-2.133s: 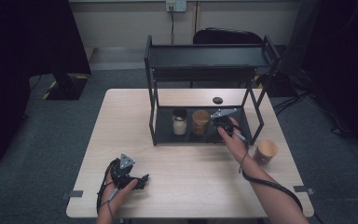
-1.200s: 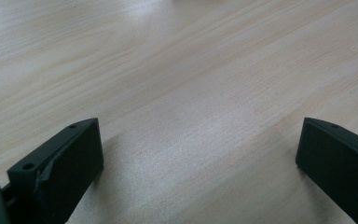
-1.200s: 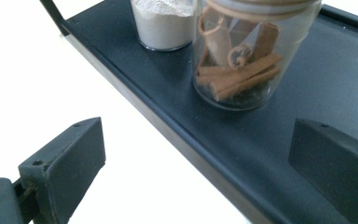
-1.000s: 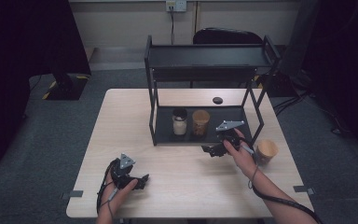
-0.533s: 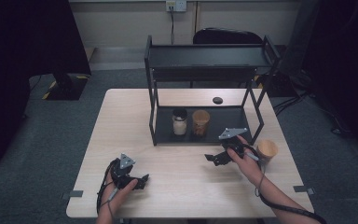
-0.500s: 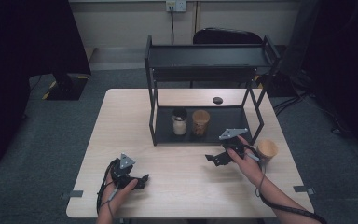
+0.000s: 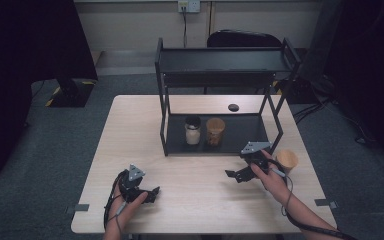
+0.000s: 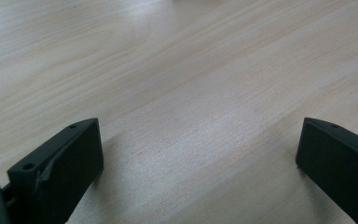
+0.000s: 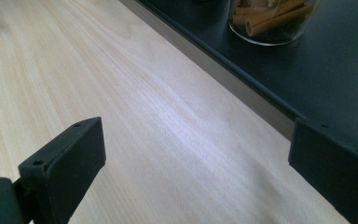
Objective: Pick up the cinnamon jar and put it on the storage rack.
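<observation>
A black two-level rack (image 7: 220, 67) stands on the wooden table (image 7: 135, 130). On its lower shelf are a black-lidded jar with white contents (image 7: 193, 131) and a brown jar of sticks (image 7: 215, 131); the stick jar (image 9: 270, 18) also shows in the right gripper view. My right gripper (image 7: 235, 175) hovers low over the table just in front of the rack, jaws wide apart and empty (image 9: 196, 135). My left gripper (image 7: 150, 192) rests near the table's front left, open over bare wood (image 8: 200, 135).
A tan cup-like container (image 7: 286, 161) stands on the table right of my right hand. A small black disc (image 7: 233, 107) lies behind the rack's lower shelf. The shelf's front edge (image 9: 242, 88) runs close to my right jaw. A chair (image 7: 245, 39) stands behind the table.
My right gripper has drawn back from the rack's lower shelf toward the front of the table, empty. The left gripper has stayed put.
</observation>
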The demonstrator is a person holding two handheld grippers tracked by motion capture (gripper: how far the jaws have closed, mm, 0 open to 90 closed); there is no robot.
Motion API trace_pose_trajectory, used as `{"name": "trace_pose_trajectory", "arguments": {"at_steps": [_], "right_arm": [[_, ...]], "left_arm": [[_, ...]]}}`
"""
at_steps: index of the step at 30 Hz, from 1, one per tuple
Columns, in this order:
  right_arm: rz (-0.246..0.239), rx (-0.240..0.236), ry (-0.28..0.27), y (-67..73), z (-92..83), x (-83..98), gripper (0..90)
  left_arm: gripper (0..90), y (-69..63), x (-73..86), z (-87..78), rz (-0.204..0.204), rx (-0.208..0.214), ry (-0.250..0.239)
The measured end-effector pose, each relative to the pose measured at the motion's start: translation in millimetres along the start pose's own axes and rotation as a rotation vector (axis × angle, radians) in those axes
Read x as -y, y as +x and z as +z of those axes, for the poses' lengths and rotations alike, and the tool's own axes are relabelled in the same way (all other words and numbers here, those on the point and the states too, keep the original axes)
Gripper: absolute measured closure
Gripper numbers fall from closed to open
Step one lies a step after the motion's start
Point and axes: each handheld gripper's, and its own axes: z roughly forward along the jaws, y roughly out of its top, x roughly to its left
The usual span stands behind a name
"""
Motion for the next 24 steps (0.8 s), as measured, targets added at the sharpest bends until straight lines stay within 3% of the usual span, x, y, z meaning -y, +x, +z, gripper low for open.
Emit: {"name": "trace_pose_trajectory", "arguments": {"at_steps": [24], "right_arm": [[0.007, -0.062, -0.019, 6.8, -21.5, 23.3, 2.6]], "left_arm": [[0.0, 0.0, 0.0, 0.0, 0.000, 0.000, 0.000]]}}
